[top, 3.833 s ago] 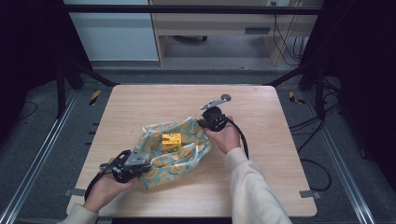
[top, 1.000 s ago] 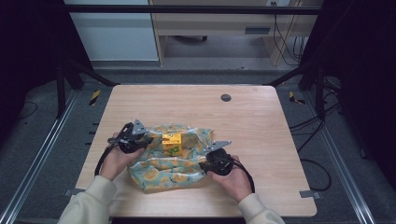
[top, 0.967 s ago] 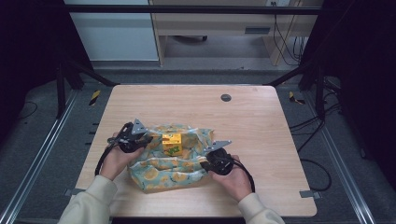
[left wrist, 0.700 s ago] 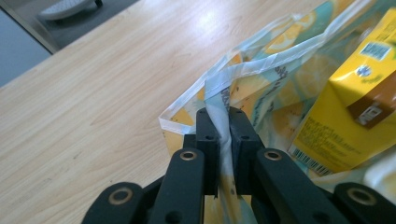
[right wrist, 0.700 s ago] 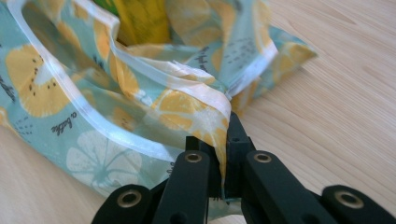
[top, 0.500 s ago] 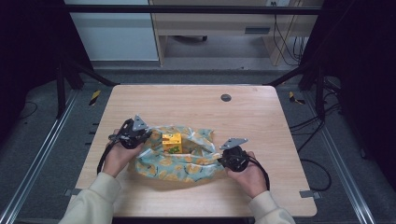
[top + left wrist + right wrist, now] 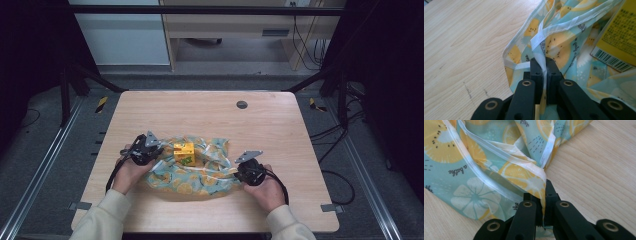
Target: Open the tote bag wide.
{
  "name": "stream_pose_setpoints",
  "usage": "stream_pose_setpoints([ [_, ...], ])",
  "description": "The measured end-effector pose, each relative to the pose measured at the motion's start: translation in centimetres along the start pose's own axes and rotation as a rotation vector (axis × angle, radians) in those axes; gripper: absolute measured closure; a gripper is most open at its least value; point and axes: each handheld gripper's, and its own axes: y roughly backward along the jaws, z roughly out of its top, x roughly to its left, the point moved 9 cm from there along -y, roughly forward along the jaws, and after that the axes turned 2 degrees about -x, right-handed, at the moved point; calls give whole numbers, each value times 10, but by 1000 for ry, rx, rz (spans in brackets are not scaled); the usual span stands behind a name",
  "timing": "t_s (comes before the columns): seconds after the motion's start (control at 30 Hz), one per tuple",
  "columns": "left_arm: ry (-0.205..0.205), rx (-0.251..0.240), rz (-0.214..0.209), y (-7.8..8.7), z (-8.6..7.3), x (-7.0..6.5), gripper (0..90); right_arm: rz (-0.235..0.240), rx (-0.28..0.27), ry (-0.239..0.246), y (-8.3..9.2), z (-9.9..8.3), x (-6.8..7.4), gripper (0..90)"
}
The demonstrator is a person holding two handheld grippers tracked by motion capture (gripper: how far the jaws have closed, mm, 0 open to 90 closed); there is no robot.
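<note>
A thin bag [image 7: 197, 172] printed with lemons and flowers on pale blue lies crumpled on the wooden table [image 7: 210, 115]. A small yellow box [image 7: 184, 152] sits on its far left part; its yellow side with a barcode [image 7: 619, 37] fills the left gripper view's right edge. My left gripper [image 7: 150, 152] is at the bag's left end, its jaws having just closed on a white-edged fold [image 7: 543, 71]. My right gripper [image 7: 240, 174] is at the bag's right end, its jaws also just closed, pinching the bag's hem [image 7: 543, 195].
A small round dark grommet [image 7: 242, 104] sits in the table's far right part. Bare wood [image 7: 604, 170] lies all around the bag. Black frame bars and cables stand beyond the table's edges.
Since a second ago the right gripper has slid right along the bag's near edge to its right end, stretching the bag out. The left gripper dropped slightly onto the left end.
</note>
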Motion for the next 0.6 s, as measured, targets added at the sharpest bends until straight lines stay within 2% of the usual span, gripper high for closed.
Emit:
stream_pose_setpoints([
  [0.2, -2, 11, 7, -3, -3, 1, 888, -17, 19, 28, -5, -2, -2, 900],
  [0.6, -36, 32, 45, -7, -7, 3, 891, -27, 32, 34, -4, -3, -1, 900],
])
